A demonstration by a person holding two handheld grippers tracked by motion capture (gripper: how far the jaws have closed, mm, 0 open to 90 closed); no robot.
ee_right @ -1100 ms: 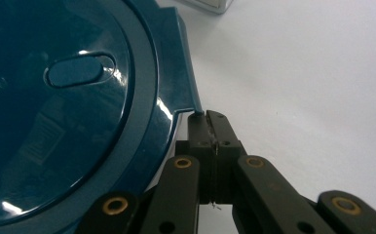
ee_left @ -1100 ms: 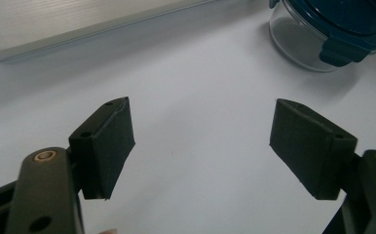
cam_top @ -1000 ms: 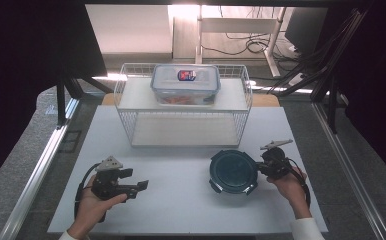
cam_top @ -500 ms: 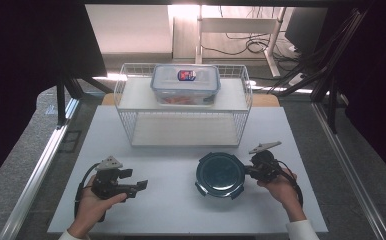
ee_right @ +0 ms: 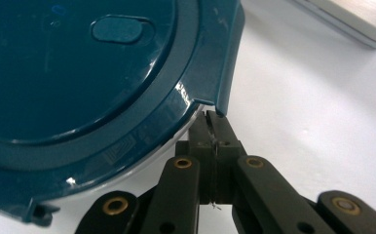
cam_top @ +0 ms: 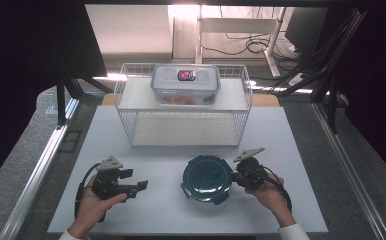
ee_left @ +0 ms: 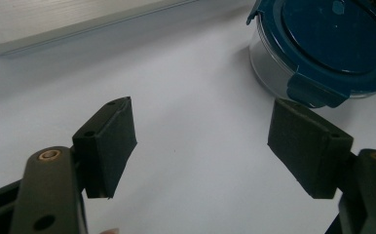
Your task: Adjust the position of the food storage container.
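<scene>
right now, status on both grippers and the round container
Left gripper open, off the table. Right gripper shut, tips under a lid tab of the round container. Container on the white table, lid on. Wire basket behind.

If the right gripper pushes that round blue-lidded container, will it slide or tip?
The round container is low and wide, so it would probably slide on the smooth white table, not tip. It looks empty through its clear wall, so likely light. The right gripper, shut at its rim, may skid off.
</scene>
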